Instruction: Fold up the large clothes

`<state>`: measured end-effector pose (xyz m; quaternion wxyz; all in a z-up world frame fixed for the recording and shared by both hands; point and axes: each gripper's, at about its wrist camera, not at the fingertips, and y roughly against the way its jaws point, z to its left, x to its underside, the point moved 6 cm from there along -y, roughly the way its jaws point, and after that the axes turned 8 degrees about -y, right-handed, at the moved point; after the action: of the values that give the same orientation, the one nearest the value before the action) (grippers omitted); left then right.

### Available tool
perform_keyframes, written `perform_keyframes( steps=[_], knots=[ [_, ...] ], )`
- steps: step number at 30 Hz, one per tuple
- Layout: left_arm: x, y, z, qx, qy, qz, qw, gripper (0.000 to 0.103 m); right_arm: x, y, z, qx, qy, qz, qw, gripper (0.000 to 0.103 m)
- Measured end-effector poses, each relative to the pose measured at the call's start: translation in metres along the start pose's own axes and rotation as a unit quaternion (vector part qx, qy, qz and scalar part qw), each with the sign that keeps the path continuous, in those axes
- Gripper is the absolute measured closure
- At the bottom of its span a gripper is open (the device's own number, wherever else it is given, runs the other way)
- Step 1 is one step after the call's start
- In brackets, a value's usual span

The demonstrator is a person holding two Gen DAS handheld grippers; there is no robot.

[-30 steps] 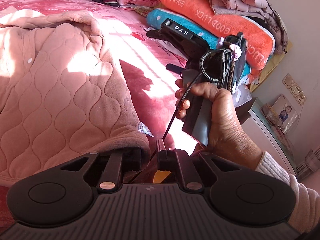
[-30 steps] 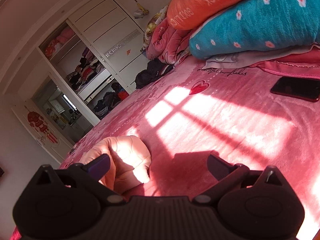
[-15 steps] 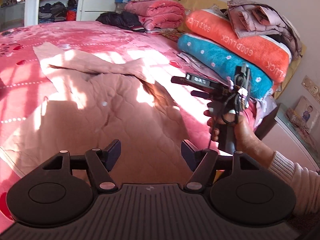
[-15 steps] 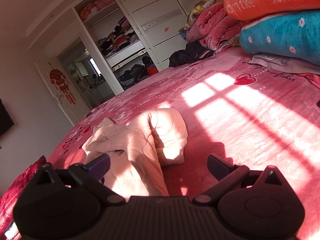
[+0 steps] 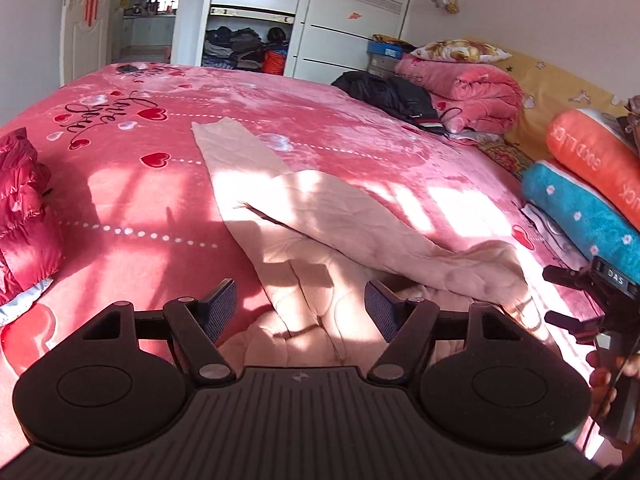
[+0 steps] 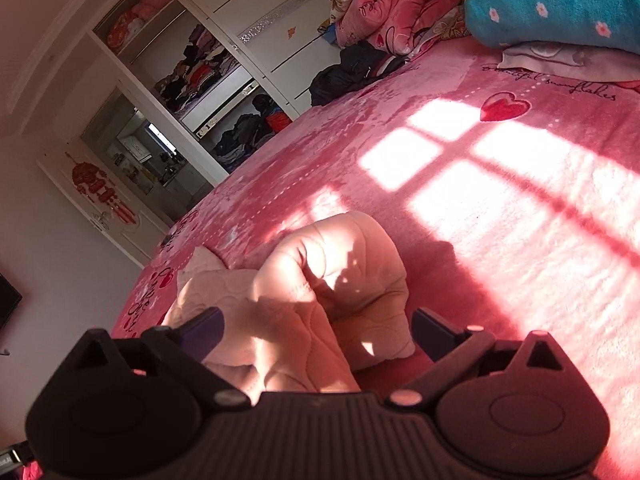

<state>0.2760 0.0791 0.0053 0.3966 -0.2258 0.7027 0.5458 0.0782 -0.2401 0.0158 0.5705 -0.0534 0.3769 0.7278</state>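
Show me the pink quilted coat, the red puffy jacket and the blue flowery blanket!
pink quilted coat (image 5: pixel 320 216), left wrist view, sunlit sleeve.
red puffy jacket (image 5: pixel 24 208), left wrist view, shiny front.
blue flowery blanket (image 6: pixel 560 4), right wrist view, folded side.

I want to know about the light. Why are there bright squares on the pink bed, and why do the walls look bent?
Right wrist view: sun through a window throws bright squares on the bedspread, washed out white. Left wrist view: sun patches and dark shadows cross the peach quilted garment; the fisheye lens curves the wardrobe and walls.
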Motion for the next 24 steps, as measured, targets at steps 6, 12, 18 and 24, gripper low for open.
perform_keyframes(
  steps=[6, 12, 18, 24],
  knots=[
    [-0.017, -0.069, 0.027, -0.024, 0.070, 0.004, 0.9972, 0.025, -0.012, -0.033, 0.013, 0.004, -0.019, 0.028, 0.999, 0.005],
    [-0.002, -0.111, 0.030, -0.035, 0.090, 0.030, 0.9948, 0.026, -0.011, -0.068, 0.009, 0.012, -0.014, 0.078, 0.997, 0.016],
    [0.015, -0.135, 0.031, -0.023, 0.105, 0.044, 0.9933, 0.028, -0.012, -0.087, 0.004, -0.012, -0.006, 0.109, 0.994, 0.021],
    [0.017, -0.139, 0.024, 0.002, 0.116, 0.041, 0.9924, 0.027, -0.003, -0.101, 0.001, -0.007, 0.009, 0.135, 0.991, 0.026]
  ],
)
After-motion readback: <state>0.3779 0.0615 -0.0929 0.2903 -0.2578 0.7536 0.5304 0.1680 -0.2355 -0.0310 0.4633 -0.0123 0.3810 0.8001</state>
